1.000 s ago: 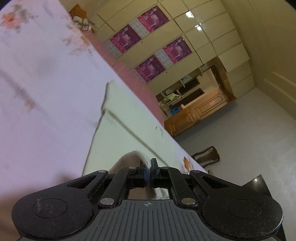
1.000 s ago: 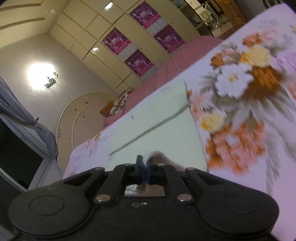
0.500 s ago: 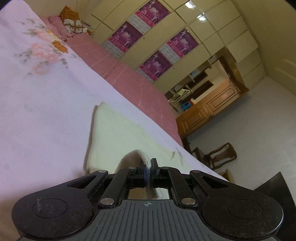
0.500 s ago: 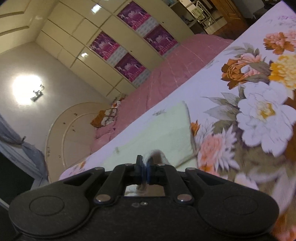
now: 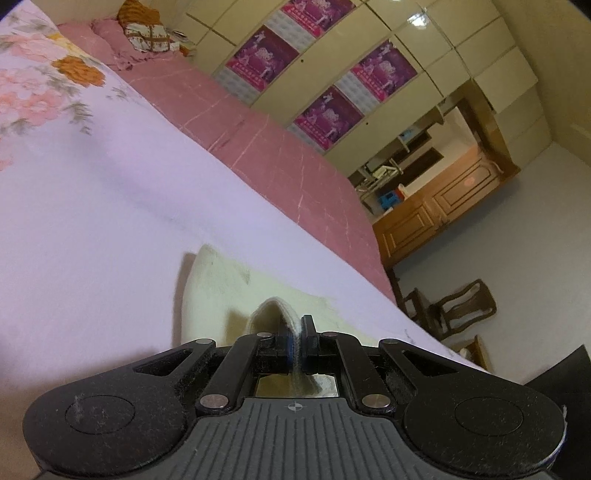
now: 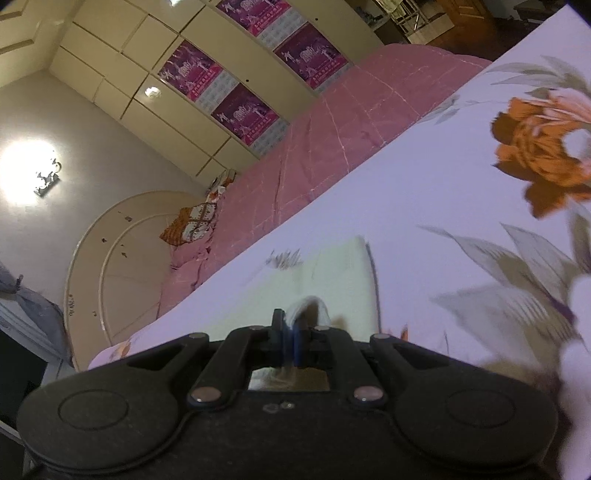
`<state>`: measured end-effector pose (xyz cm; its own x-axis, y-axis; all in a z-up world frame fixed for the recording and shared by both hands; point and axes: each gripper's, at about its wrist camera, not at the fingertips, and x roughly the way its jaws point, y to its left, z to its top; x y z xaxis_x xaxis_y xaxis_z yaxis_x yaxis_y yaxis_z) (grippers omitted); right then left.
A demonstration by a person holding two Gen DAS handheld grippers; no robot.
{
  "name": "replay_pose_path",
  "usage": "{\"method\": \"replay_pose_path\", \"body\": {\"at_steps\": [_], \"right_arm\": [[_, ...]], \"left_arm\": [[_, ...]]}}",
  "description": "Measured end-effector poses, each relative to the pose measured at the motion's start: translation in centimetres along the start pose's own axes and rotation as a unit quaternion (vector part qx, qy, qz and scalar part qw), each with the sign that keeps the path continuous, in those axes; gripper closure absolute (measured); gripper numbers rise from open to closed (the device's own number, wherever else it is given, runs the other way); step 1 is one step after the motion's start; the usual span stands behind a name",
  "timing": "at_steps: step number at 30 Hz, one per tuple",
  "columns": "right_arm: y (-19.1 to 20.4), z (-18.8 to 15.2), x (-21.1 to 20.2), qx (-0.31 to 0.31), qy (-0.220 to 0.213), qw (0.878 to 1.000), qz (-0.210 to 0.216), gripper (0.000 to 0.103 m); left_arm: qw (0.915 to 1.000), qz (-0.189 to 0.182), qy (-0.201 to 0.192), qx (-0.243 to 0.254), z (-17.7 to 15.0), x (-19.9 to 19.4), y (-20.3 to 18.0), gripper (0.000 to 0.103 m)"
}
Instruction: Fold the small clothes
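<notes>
Cloth (image 5: pixel 214 291), pale yellow-cream, small, lies on the floral bedsheet (image 5: pixel 92 206) of the bed, near the sheet's edge that borders the pink quilt (image 5: pixel 258 155). Most of it rests flat; the near edge is raised off the sheet at two points, one per gripper.

Left gripper (image 5: pixel 294 345): jaws clenched on a fold of the cloth's near edge. A rounded loop of fabric stands up just ahead of the fingertips, and a strip of it runs back between the fingers. The far left corner of the cloth lies flat on the sheet, with a shadow along its left edge.

Right gripper (image 6: pixel 290 341): jaws likewise clamped on a pinch of the same cloth (image 6: pixel 332 280); a small hump of fabric shows just past the tips, and a blue pad is visible between the fingers. The cloth's right edge lies beside a printed leaf motif, with a large orange flower print (image 6: pixel 543 155) well apart toward the right edge of the sheet.

Surroundings: pink quilt runs along the far side of the sheet, with a patterned pillow (image 5: pixel 147 31) at the head end. Cream wardrobe (image 5: pixel 369 44) with purple posters (image 5: pixel 264 55) stands beyond the bed. Rounded cream headboard (image 6: pixel 122 258) and a lit wall lamp (image 6: pixel 29 170) appear in the right wrist view. Wooden cabinet (image 5: pixel 443 206) and a dark wooden chair (image 5: pixel 458 306) stand on the floor past the foot end.
</notes>
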<state>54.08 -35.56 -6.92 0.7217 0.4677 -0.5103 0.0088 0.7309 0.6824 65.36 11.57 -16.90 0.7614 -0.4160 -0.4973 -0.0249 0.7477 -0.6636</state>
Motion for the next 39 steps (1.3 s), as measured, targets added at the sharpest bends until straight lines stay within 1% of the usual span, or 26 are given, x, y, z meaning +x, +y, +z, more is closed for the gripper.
{"method": "replay_pose_path", "body": {"at_steps": [2, 3, 4, 5, 6, 7, 8, 9, 10, 12, 14, 17, 20, 23, 25, 27, 29, 30, 32, 33, 34, 35, 36, 37, 38, 39], "right_arm": [[0.0, 0.2, 1.0, -0.004, 0.008, 1.0, -0.002, 0.096], [0.0, 0.2, 1.3, -0.006, 0.008, 1.0, -0.002, 0.093], [0.1, 0.3, 1.3, -0.01, 0.003, 1.0, -0.003, 0.087], [0.2, 0.3, 1.0, -0.013, -0.006, 1.0, 0.0, 0.078], [0.3, 0.2, 0.7, -0.016, -0.016, 1.0, 0.002, 0.073], [0.4, 0.1, 0.2, -0.02, -0.027, 0.999, 0.002, 0.063], [0.4, 0.1, -0.3, -0.024, -0.035, 0.999, 0.001, 0.057], [0.4, 0.3, -0.6, -0.028, -0.042, 0.999, 0.0, 0.057], [0.3, 0.3, -1.0, -0.03, -0.048, 0.998, 0.0, 0.056], [0.4, 0.6, -1.3, -0.05, -0.049, 0.998, -0.01, 0.057], [0.8, 0.6, -1.3, -0.076, -0.044, 0.996, -0.017, 0.058], [1.7, 0.4, -1.3, -0.109, -0.04, 0.993, -0.018, 0.058], [2.4, 0.5, -0.8, -0.117, -0.037, 0.992, -0.017, 0.06], [2.2, 0.7, -2.0, -0.113, -0.055, 0.992, -0.004, 0.059], [2.5, 0.6, -2.0, -0.136, -0.047, 0.99, -0.008, 0.059], [2.9, 0.5, -1.6, -0.162, -0.029, 0.986, -0.013, 0.059], [3.2, 0.4, -0.8, -0.179, -0.012, 0.984, -0.018, 0.059], [3.3, 0.3, -0.3, -0.183, -0.004, 0.983, -0.021, 0.06], [3.5, 0.1, 0.7, -0.185, 0.01, 0.982, -0.035, 0.063], [3.6, -0.1, 1.2, -0.186, 0.014, 0.982, -0.038, 0.066], [3.8, -0.2, 1.6, -0.188, 0.017, 0.981, -0.042, 0.073], [4.0, -0.3, 2.0, -0.191, 0.019, 0.98, -0.048, 0.079], [4.2, -0.5, 2.3, -0.196, 0.019, 0.979, -0.056, 0.084], [4.5, -0.6, 2.4, -0.203, 0.019, 0.977, -0.06, 0.091], [4.7, -0.8, 2.5, -0.208, 0.018, 0.976, -0.063, 0.097], [4.8, -0.8, 2.5, -0.213, 0.015, 0.975, -0.066, 0.098]], "left_arm": [[0.9997, 0.019, -0.012, 0.01, 0.2, 0.4, -0.3, 0.098], [0.9996, 0.021, -0.016, 0.012, 0.4, 0.5, -0.4, 0.091], [0.9995, 0.02, -0.022, 0.012, 0.5, 0.3, -0.4, 0.079], [0.999, 0.021, -0.036, 0.017, 0.5, 0.0, -0.6, 0.038], [0.9971, 0.033, -0.061, 0.031, 0.5, -0.6, -0.9, 0.017], [0.995, 0.04, -0.077, 0.05, 0.5, -1.0, -1.3, 0.017], [0.9948, 0.036, -0.075, 0.058, 0.8, -1.1, -1.4, 0.017], [0.9949, 0.034, -0.072, 0.063, 1.0, -1.1, -1.4, 0.017], [0.9946, 0.033, -0.068, 0.071, 1.2, -1.0, -1.5, 0.017], [0.9922, 0.042, -0.057, 0.103, 1.6, -0.7, -1.9, 0.027], [0.9914, 0.033, -0.048, 0.117, 1.8, -0.8, -1.8, 0.03], [0.9877, 0.055, -0.043, 0.14, 1.8, -0.6, -2.0, 0.03], [0.9897, 0.04, -0.062, 0.122, 2.1, -2.0, -2.3, 0.03], [0.9873, 0.04, -0.073, 0.135, 1.4, -3.9, -2.1, 0.03], [0.9856, 0.034, -0.074, 0.148, 1.5, -5.0, -1.8, 0.03], [0.9812, 0.031, -0.069, 0.178, 1.3, -5.3, -1.8, 0.03], [0.9753, 0.036, -0.045, 0.213, 1.1, -4.6, -2.7, 0.031], [0.9712, 0.034, -0.033, 0.233, 1.0, -4.2, -3.3, 0.04], [0.9635, 0.035, -0.01, 0.265, 0.5, -3.1, -4.4, 0.043], [0.9593, 0.04, -0.006, 0.279, 0.3, -2.7, -4.9, 0.045], [0.9558, 0.048, -0.004, 0.29, 0.1, -2.4, -5.4, 0.046], [0.9538, 0.055, 0.001, 0.296, 0.1, -2.1, -5.8, 0.051], [0.953, 0.06, 0.006, 0.297, 0.0, -1.6, -6.0, 0.059], [0.9534, 0.066, 0.006, 0.295, 0.0, -1.2, -6.0, 0.062], [0.9557, 0.068, 0.002, 0.286, 0.1, -1.0, -5.9, 0.071], [0.9586, 0.071, -0.002, 0.276, 0.3, -0.9, -5.9, 0.079]]}}
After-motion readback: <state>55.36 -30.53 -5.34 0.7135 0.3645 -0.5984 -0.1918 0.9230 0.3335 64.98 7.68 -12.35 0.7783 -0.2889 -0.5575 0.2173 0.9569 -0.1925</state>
